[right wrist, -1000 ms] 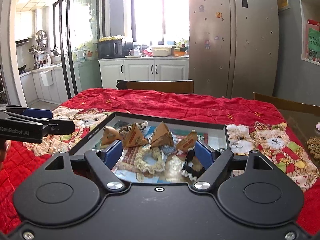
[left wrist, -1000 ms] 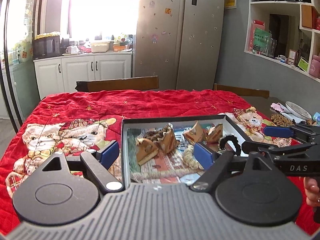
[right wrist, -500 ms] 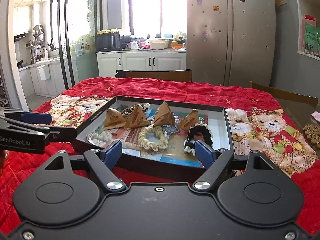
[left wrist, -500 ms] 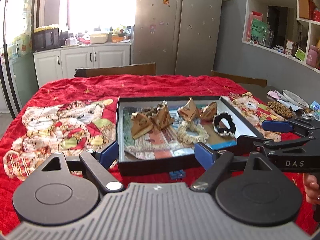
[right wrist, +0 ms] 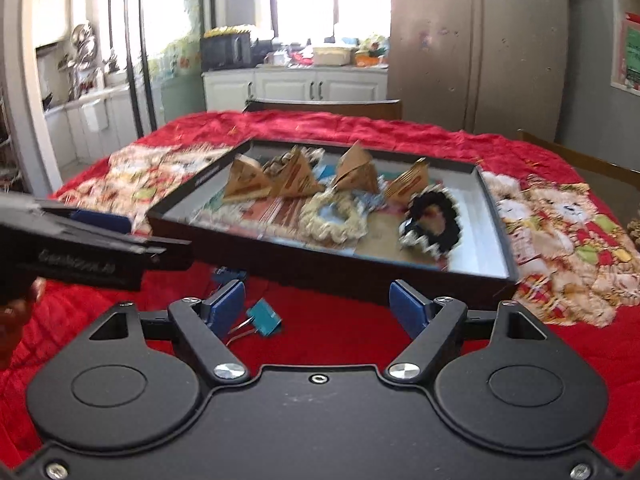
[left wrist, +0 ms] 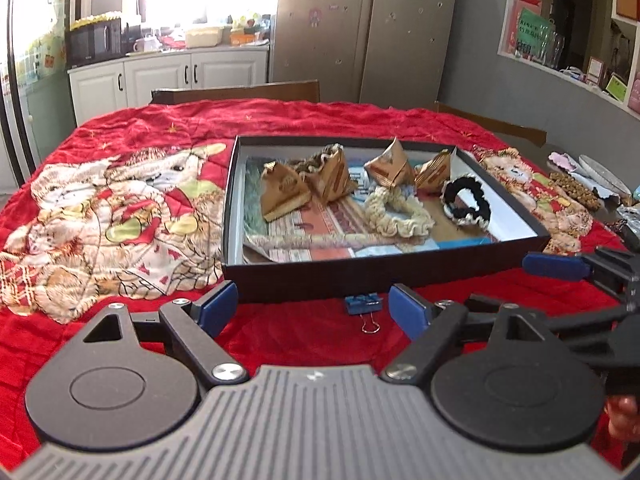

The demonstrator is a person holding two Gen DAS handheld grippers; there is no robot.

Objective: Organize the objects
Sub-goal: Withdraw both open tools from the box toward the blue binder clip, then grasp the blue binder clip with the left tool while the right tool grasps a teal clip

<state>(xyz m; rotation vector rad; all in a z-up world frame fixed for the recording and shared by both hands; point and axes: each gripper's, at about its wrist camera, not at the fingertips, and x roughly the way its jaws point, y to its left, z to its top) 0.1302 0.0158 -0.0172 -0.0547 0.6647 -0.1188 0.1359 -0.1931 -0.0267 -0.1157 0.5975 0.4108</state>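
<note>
Both grippers have pulled back since 0.5 s ago; box now lies wholly beyond the fingertips. Left gripper (left wrist: pixel 312 304) and right gripper (right wrist: pixel 318 304): fingers spread, nothing held. One blue clip (left wrist: pixel 363 305) between left fingers; a teal clip (right wrist: pixel 264 316) beside right gripper's left finger. Box (left wrist: pixel 360 278) ahead: four brown packets (left wrist: pixel 282 192), three scrunchies (left wrist: pixel 398 212).

Both the left gripper (left wrist: pixel 312 306) and right gripper (right wrist: pixel 318 306) have drawn back from the tray (left wrist: pixel 384 276), revealing binder clips (left wrist: pixel 363 303).
</note>
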